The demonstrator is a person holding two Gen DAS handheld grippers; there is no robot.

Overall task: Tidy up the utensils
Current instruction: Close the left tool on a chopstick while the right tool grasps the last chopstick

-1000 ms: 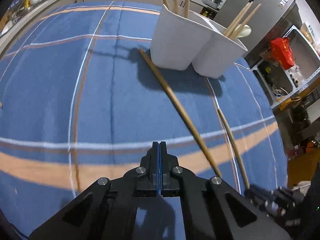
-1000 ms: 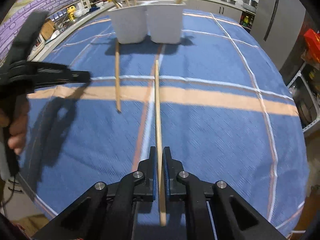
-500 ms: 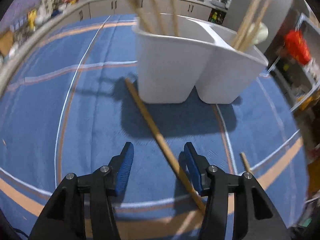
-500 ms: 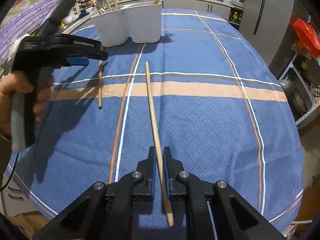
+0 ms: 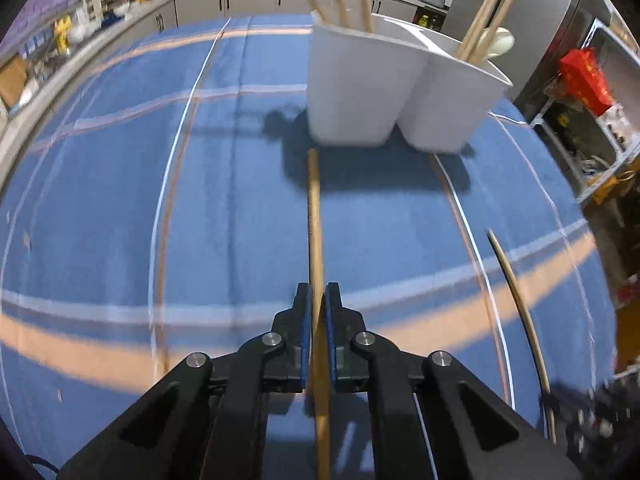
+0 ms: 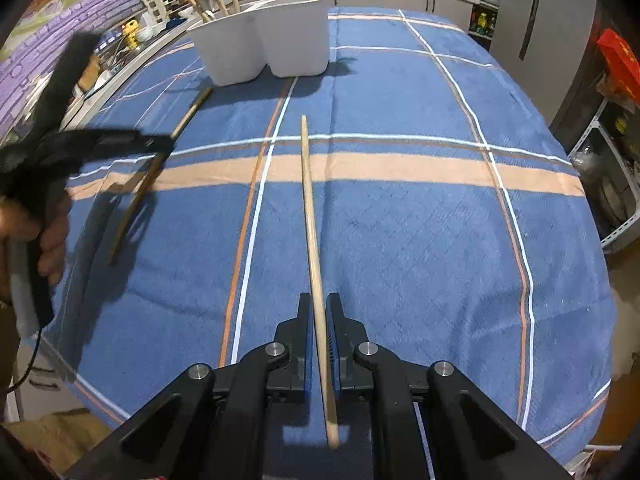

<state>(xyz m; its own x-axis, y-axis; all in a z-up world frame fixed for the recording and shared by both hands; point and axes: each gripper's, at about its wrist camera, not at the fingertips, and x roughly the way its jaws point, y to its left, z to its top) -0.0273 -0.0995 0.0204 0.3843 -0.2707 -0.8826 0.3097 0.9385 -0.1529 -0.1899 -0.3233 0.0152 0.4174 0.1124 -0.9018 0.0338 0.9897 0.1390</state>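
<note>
The left gripper (image 5: 316, 332) jaws, just closing, are pinching a long wooden chopstick (image 5: 314, 216) near the white two-compartment plastic holder (image 5: 384, 92); the right gripper (image 6: 319, 336) jaws are clamping another light wooden chopstick (image 6: 310, 216), both for lifting into this holder.

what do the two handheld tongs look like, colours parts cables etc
Both the left tongs and the right tongs are matte black, with angular linkage arms, round silver pivot screws and blue pads inside the fingers. Seen from the right wrist camera, the left one has a black pistol-style handle with a thin dark cable trailing below it.

Two wooden chopsticks (image 5: 314, 216) (image 6: 310, 208) clamped; white holder (image 5: 384, 92) upright.
</note>
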